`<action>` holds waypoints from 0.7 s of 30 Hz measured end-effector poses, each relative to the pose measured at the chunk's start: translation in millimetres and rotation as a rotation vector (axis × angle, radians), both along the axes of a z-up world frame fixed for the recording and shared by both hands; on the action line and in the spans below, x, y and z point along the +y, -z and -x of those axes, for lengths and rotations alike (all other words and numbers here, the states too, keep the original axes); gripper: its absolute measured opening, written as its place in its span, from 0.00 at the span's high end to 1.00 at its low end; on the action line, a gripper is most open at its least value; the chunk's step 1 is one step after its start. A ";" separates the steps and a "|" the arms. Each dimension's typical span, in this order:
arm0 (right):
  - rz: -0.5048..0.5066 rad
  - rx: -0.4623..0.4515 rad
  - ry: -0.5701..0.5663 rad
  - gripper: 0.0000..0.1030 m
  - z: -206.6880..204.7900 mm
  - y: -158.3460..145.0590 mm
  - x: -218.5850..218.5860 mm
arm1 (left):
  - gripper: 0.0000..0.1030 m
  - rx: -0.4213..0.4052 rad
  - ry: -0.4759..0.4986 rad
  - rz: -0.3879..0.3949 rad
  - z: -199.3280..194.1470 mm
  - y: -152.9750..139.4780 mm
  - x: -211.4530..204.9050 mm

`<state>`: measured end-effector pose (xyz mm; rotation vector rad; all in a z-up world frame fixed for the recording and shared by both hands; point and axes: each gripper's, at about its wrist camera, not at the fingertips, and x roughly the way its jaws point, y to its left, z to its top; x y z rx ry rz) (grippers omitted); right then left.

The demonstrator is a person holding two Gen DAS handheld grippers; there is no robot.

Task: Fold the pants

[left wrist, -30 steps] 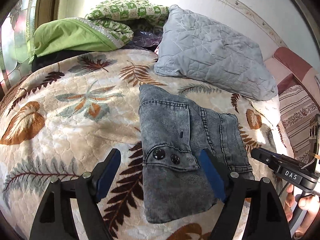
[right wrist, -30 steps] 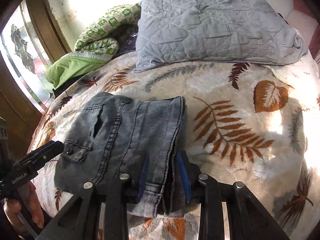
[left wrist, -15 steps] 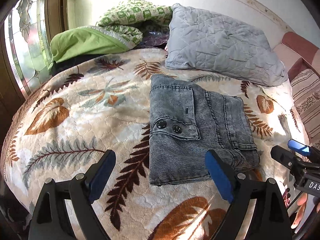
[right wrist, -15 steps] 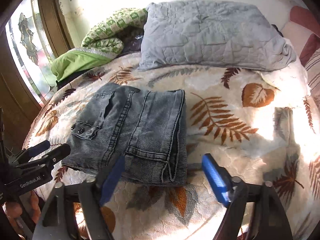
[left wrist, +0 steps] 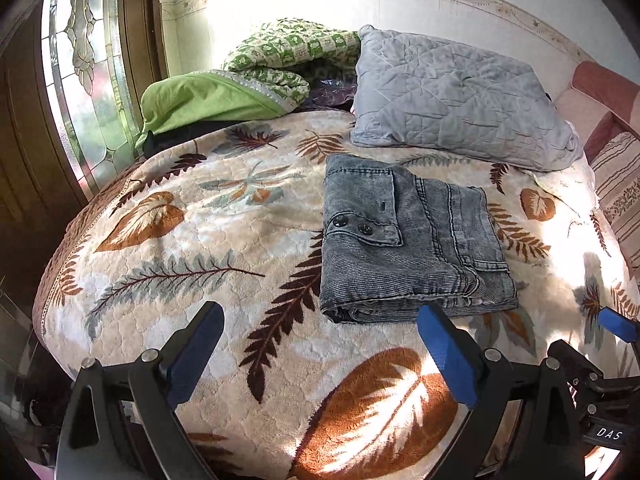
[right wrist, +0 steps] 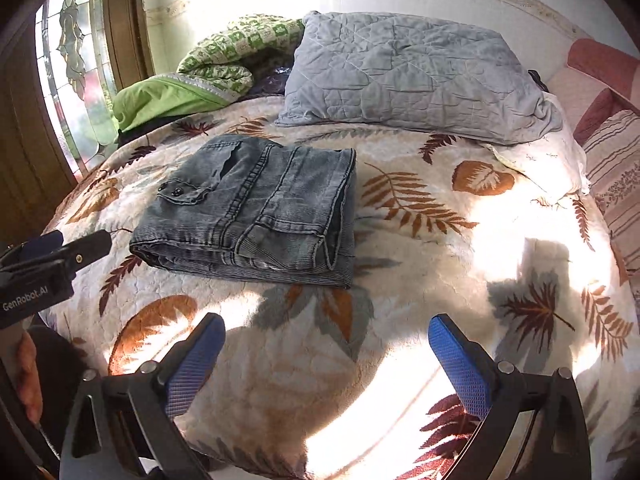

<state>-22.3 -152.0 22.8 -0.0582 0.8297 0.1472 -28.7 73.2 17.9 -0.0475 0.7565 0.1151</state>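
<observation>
Jeans (left wrist: pixel 412 240) lie folded beyond my grippers, left (left wrist: pixel 320 350) and right (right wrist: pixel 328 356), jaws just spread, empty; folding looks done, nothing left.

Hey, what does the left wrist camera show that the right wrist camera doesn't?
Only the left wrist view shows the left gripper's wide-open jaws head-on and the right gripper's blue tip at its right edge. Only the right wrist view shows the right gripper's wide-open jaws head-on, the left gripper from the side, and part of a hand. Both show the folded pants lying free on the leaf-print blanket, with a grey pillow behind.
</observation>
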 end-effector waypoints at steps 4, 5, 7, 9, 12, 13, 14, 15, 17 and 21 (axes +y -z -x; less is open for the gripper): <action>0.010 -0.026 -0.006 0.00 -0.5 -11.0 2.8 | 0.05 0.000 0.014 0.029 1.1 -7.0 -0.8; 0.011 -0.031 -0.007 0.00 -0.7 -13.2 3.2 | 0.05 0.002 0.021 0.030 0.8 -8.0 -1.8; 0.014 -0.037 -0.007 0.00 -1.5 -16.5 4.0 | 0.05 0.006 0.022 0.023 0.6 -9.5 -3.8; 0.017 -0.044 -0.010 0.00 -1.8 -18.7 4.8 | 0.05 0.008 0.034 0.019 0.2 -10.5 -7.2; 0.019 -0.046 -0.012 0.00 -3.9 -19.8 5.8 | 0.05 0.001 0.043 0.005 -0.6 -13.2 -11.3; 0.021 -0.047 -0.011 0.00 -4.6 -19.7 6.4 | 0.05 0.003 0.046 -0.002 -1.5 -13.8 -12.6; 0.020 -0.047 -0.010 0.00 -4.6 -19.5 7.0 | 0.05 0.004 0.049 -0.010 -2.1 -14.5 -14.1; 0.016 -0.048 -0.010 0.00 -4.9 -19.8 7.5 | 0.05 0.002 0.055 -0.017 -2.6 -15.1 -15.7; 0.009 -0.053 -0.011 0.00 -5.3 -20.5 8.2 | 0.05 0.000 0.069 -0.025 -3.3 -16.4 -18.3; 0.004 -0.057 -0.012 0.00 -6.1 -20.5 10.0 | 0.05 -0.010 0.080 -0.028 -3.8 -19.7 -20.4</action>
